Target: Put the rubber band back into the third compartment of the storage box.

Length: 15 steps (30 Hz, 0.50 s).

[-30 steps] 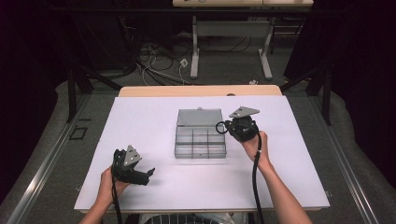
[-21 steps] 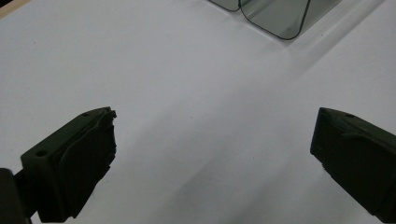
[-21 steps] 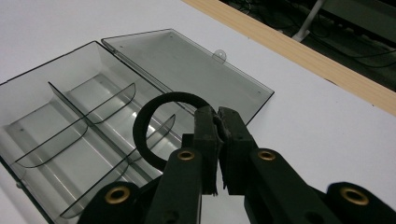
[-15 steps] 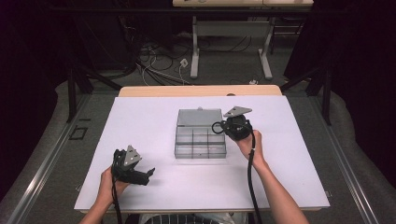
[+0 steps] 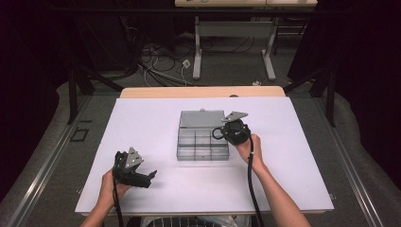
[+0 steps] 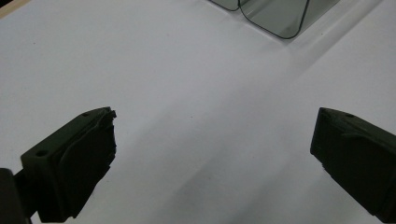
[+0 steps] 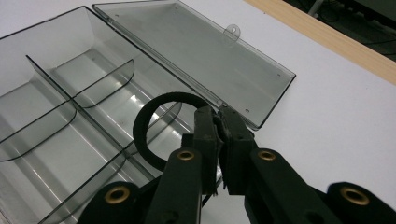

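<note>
The right gripper (image 7: pixel 219 122), jaws clamped on a black ring (image 7: pixel 154 126), hangs over the open compartment box (image 5: pixel 202 144) at its two o'clock corner, ready to lower and release; the left gripper (image 5: pixel 150 176) rests, jaws apart.

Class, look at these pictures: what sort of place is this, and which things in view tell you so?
Probably a lab or recording room. A white-covered table stands among dark curtains, loose cables lie on the floor, and hand-held grippers work over a clear compartment box.

One compartment box (image 5: pixel 202 137), one black ring (image 7: pixel 161 128), two claws: left claw (image 5: pixel 150 176), right claw (image 7: pixel 220 122).
</note>
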Motion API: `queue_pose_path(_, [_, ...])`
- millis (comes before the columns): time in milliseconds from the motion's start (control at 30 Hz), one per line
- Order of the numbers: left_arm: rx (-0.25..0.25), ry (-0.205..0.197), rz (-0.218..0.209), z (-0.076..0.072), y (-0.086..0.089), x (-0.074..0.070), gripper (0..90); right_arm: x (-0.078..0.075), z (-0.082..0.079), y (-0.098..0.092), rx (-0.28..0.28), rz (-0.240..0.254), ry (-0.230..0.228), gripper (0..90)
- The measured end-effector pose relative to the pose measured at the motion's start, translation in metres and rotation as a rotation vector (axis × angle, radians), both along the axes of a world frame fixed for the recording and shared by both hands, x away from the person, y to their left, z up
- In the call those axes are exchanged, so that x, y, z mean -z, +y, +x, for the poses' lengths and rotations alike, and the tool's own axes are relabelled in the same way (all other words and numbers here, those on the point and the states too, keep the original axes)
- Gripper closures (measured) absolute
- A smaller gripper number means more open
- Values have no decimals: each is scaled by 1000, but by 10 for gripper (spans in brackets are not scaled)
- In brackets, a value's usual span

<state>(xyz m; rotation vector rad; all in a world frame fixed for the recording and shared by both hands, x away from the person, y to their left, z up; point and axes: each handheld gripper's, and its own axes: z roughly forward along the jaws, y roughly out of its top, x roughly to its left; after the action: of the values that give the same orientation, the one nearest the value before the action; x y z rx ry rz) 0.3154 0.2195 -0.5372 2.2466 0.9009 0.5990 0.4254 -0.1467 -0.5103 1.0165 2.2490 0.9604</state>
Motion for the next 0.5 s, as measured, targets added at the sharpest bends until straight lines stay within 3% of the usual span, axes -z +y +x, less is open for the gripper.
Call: queue_pose_path(500, [7,-1,8,1,0,0,1,9,1,3,-15,-42,7,864])
